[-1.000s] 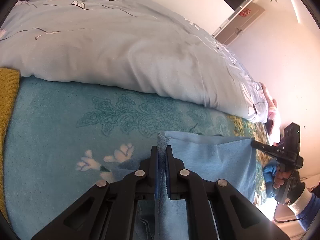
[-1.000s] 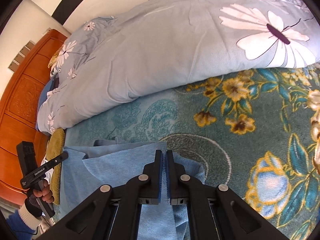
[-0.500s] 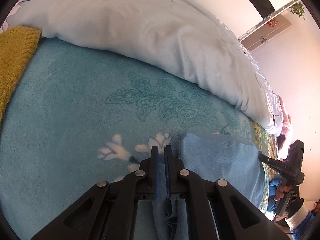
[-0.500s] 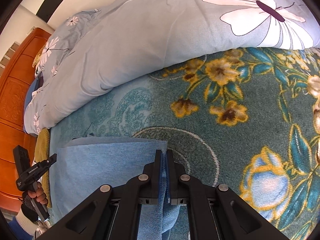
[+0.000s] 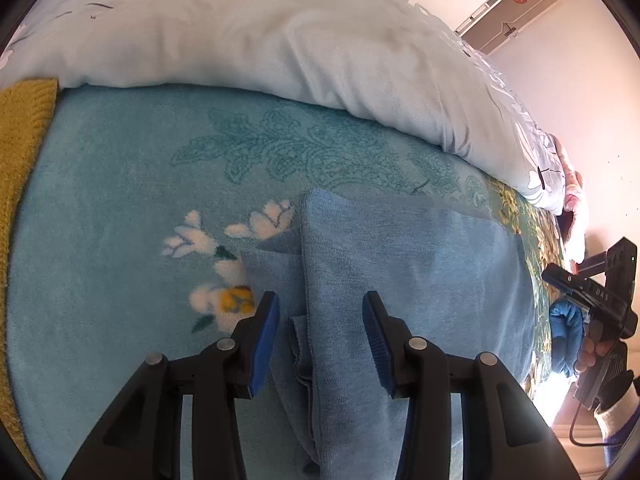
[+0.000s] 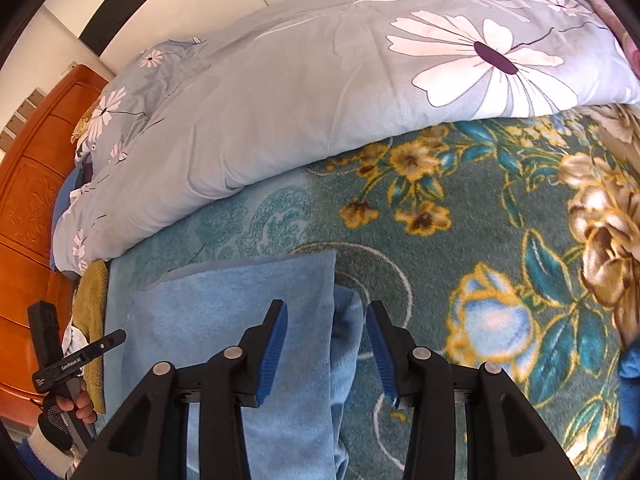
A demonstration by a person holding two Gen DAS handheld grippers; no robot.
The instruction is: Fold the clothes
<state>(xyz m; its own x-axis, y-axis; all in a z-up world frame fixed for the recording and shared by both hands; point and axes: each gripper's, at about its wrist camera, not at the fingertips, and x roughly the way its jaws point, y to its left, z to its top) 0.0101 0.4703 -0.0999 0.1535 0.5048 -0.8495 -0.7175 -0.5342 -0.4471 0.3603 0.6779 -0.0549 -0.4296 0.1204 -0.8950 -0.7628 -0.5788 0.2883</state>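
Blue folded cloth [image 5: 400,272] lies flat on the floral blanket [image 5: 120,200]. Its left edge sits between the left gripper [image 5: 320,332]'s opening jaws, its right edge between the right gripper [image 6: 326,340]'s; no pad touches it.

- A home bedroom: a bed takes up nearly the whole of both views.
- A plush teal floral blanket [image 6: 500,216] covers it.
- A pale blue duvet [image 6: 320,92] with large white flowers lies bunched across the upper frame.
- A carved wooden headboard [image 6: 28,208] stands at the left edge.
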